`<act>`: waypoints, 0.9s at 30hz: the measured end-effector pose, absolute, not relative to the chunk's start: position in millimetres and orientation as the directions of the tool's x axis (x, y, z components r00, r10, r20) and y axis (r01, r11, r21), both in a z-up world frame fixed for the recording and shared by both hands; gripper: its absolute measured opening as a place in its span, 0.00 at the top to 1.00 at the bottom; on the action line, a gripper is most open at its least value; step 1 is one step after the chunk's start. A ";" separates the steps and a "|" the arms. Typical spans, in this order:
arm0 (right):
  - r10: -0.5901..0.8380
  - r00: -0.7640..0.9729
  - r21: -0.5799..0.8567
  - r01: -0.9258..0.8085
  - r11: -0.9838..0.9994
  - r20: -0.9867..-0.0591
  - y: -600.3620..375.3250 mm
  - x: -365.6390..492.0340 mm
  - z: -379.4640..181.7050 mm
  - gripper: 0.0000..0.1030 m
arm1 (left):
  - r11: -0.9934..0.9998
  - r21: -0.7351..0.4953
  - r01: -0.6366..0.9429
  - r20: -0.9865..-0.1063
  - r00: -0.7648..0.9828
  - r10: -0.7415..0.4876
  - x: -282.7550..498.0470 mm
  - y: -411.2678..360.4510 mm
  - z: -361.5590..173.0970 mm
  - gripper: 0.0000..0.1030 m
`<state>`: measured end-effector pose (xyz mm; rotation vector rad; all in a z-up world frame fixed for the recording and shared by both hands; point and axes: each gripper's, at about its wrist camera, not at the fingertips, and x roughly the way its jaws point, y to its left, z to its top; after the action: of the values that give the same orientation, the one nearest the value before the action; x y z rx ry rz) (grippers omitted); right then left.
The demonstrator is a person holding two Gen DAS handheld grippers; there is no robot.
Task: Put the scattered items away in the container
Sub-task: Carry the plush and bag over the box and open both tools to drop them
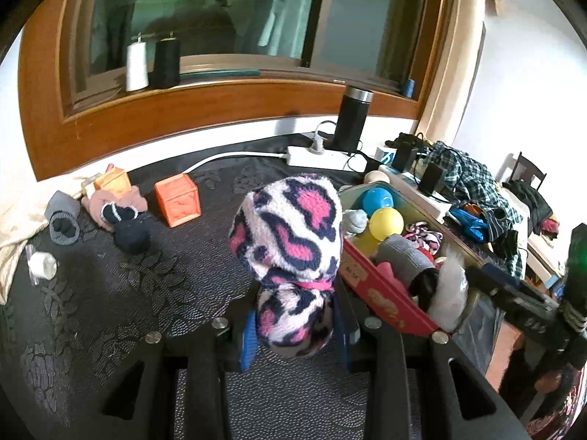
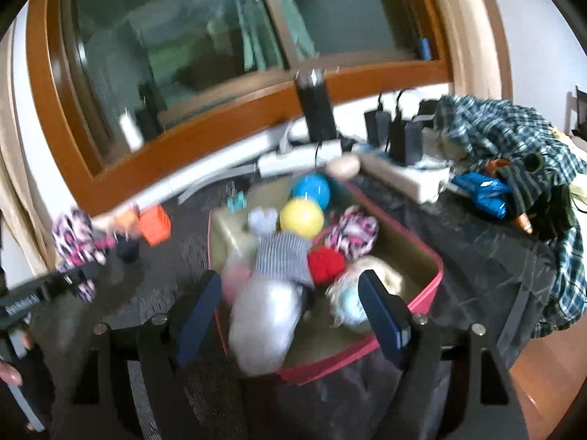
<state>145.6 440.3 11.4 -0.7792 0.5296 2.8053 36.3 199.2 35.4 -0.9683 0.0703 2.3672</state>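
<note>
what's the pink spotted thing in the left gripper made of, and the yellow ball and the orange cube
Pink spotted sock, clamped in the left gripper: fluffy fleece-like knit, judging by its fuzzy matte pile.
Yellow ball in the red container: probably smooth plastic, going by its soft sheen.
Orange cube: looks like matte soft plastic or rubber with embossed faces; which one is unclear.

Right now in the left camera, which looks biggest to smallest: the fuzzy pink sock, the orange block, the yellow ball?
1. Fuzzy pink sock, though it's nearest the camera.
2. Orange block.
3. Yellow ball, partly hidden.
</note>
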 end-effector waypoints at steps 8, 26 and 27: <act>0.090 -0.869 0.371 -0.298 -0.880 -0.486 460.3 160.4 14.7 0.22 | -0.789 -0.165 -0.592 -0.638 -0.546 0.543 33.0 240.4 46.0 0.66; 0.107 -0.869 0.364 -0.310 -0.878 -0.483 467.6 161.6 9.2 0.22 | -0.717 -0.230 -0.658 -0.644 -0.449 0.619 -16.3 331.4 26.5 0.33; 0.105 -0.868 0.361 -0.309 -0.880 -0.486 465.4 160.4 8.3 0.22 | -0.724 -0.235 -0.649 -0.643 -0.455 0.616 -18.7 326.2 26.8 0.33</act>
<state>160.4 465.4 8.3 -0.6831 0.6433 2.7666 -18.7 326.2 26.8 -0.9424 0.0563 2.1865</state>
